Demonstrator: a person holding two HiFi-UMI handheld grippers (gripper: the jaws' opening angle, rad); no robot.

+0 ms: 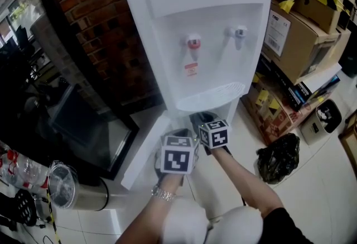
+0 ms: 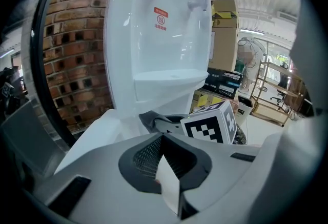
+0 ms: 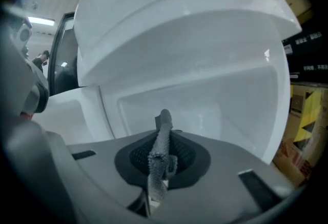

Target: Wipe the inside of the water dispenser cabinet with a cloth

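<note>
The white water dispenser [image 1: 201, 25] stands ahead, and its lower cabinet door [image 1: 146, 148] swings open to the left. My right gripper [image 3: 160, 166] is shut on a grey cloth [image 3: 161, 146], which sticks up from between the jaws. It points at the white cabinet recess [image 3: 205, 110] just ahead. In the head view the cloth [image 1: 202, 119] sits at the cabinet mouth under the drip tray. My left gripper [image 2: 166, 177] is shut beside the door, just left of the right one. A thin white sliver shows between its pads; I cannot tell what it is.
Cardboard boxes [image 1: 301, 30] are stacked to the right, with a black plastic bag [image 1: 279, 156] and a white bin [image 1: 326, 120] on the floor. A brick wall [image 1: 95, 25] and a dark glass panel [image 1: 83, 131] stand on the left. A steel canister [image 1: 72, 187] is at lower left.
</note>
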